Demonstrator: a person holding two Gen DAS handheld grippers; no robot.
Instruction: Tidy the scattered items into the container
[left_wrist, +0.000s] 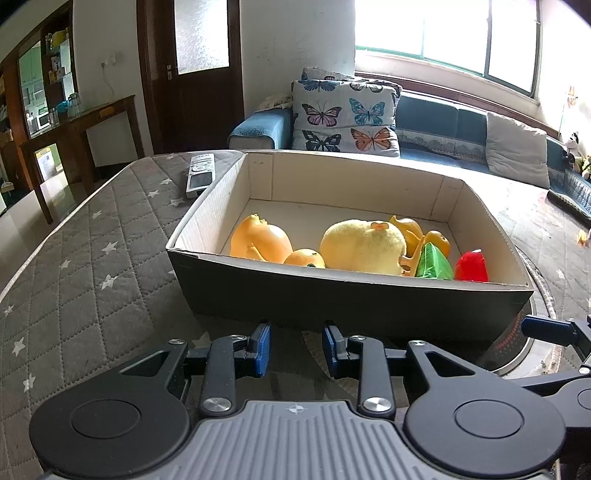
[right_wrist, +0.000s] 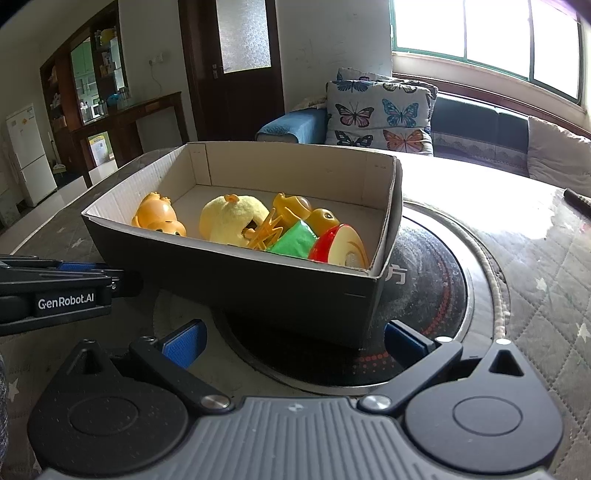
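The cardboard box (left_wrist: 347, 295) full of toys (left_wrist: 360, 245) sits just ahead of both sets of fingers. The left gripper (left_wrist: 295, 349) is narrowly parted and empty; the right gripper (right_wrist: 293, 341) gapes wide, empty. A remote (left_wrist: 199, 173) lies beyond-left on the counter (left_wrist: 92, 258).

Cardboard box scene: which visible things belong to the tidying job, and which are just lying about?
Job:
cardboard box
yellow plush chick
orange rubber ducks
green toy
red toy
left gripper and right gripper, both empty

Lying about:
remote control beside the box
butterfly cushions
round black disc under the box
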